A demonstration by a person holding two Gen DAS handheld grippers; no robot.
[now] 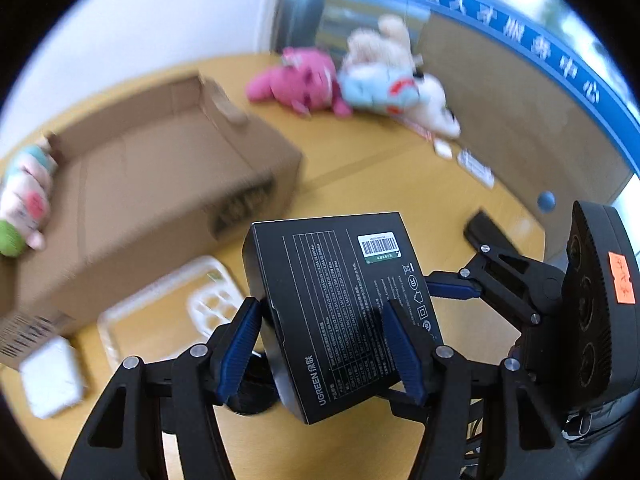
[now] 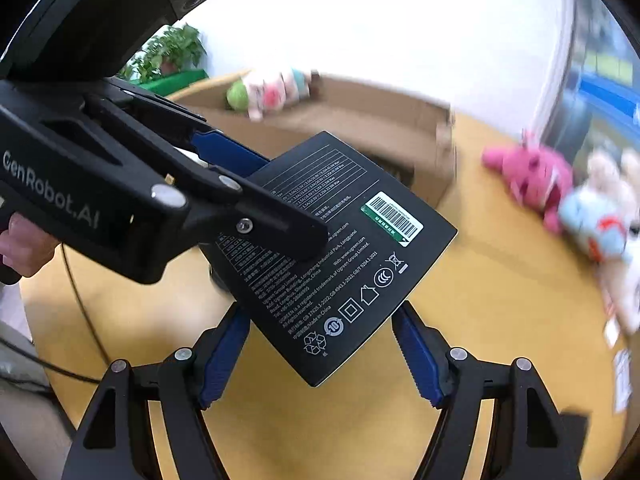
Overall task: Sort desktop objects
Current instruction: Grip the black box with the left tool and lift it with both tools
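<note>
Left wrist view: the left gripper (image 1: 326,346) pinches the black box (image 1: 340,304), its blue pads pressed on the two side edges; the box is lifted above the yellow table (image 1: 380,168), its printed face up, in front of the cardboard carton (image 1: 160,184).

Right wrist view: the same box (image 2: 340,256) sits between the right gripper (image 2: 320,354)'s spread fingers; whether its pads touch cannot be told.
</note>
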